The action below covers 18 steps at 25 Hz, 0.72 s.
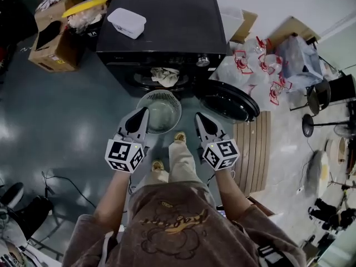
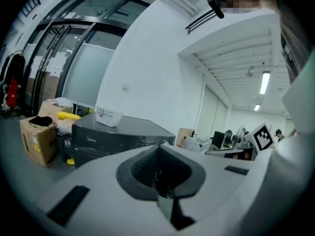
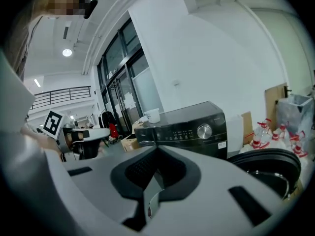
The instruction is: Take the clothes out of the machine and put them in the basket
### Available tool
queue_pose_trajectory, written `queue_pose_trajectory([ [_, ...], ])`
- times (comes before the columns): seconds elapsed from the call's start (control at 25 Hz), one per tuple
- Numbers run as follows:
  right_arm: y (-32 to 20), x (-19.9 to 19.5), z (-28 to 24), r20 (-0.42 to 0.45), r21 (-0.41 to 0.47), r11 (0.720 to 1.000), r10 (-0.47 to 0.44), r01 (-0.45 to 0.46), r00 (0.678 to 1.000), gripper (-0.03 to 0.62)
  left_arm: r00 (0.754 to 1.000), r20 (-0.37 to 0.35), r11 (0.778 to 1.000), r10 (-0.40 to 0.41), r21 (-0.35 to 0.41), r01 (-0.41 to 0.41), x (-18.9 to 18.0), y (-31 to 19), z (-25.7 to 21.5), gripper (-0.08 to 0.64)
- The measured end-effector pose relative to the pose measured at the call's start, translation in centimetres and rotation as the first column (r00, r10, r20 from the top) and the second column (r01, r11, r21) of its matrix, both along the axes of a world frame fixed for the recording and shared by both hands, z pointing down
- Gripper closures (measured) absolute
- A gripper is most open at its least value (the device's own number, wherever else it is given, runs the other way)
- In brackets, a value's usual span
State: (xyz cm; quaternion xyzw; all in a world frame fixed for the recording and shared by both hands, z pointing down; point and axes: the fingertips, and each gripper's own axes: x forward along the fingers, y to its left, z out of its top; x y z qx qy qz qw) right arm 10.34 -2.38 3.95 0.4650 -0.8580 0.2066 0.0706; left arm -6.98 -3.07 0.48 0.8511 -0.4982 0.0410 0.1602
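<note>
A black front-loading washing machine (image 1: 161, 21) stands ahead of me, its round door (image 1: 228, 100) swung open to the right. A pale bundle of clothes (image 1: 165, 75) hangs out of the drum opening. A round light-grey basket (image 1: 142, 102) sits on the floor just in front of it. My left gripper (image 1: 146, 111) is shut and empty, its tip over the basket's left rim. To the right of the basket, my right gripper (image 1: 197, 116) is also shut with nothing in it. The left gripper view shows the machine (image 2: 118, 132) beyond closed jaws; the right gripper view shows the machine's control panel (image 3: 187, 129) and door (image 3: 268, 163).
A white plastic box (image 1: 127, 22) rests on the machine's top. Cardboard boxes (image 1: 53, 43) stand at its left. Plastic bags with red-and-white items (image 1: 261, 65) lie at the right, and a wooden slat board (image 1: 253, 149) lies beside my right arm.
</note>
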Motion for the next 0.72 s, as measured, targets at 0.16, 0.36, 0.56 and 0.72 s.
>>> queue_pose_trajectory([
  [0.16,-5.2,0.7,1.8,-0.016,-0.016,0.999,-0.033,0.033,0.999,0.595,1.000,0.001,0.999,-0.027,-0.018,0.027,0.8,-4.3,1.6,0.554],
  [0.36,-9.8,0.7,6.4,-0.015,-0.035,0.998,-0.060,0.059,0.998,0.595,0.998,0.012,0.998,-0.064,-0.027,0.065,1.2,-8.8,5.8,0.554],
  [0.56,-11.9,-0.7,12.8,0.007,-0.016,0.997,-0.076,0.076,0.997,0.595,0.999,0.010,0.999,-0.032,-0.025,0.032,1.2,-11.3,12.7,0.554],
  [0.72,-12.6,-1.5,19.2,0.020,-0.014,0.997,-0.076,0.076,0.997,0.595,1.000,0.016,1.000,-0.015,-0.007,0.015,0.5,-12.7,19.0,0.554],
])
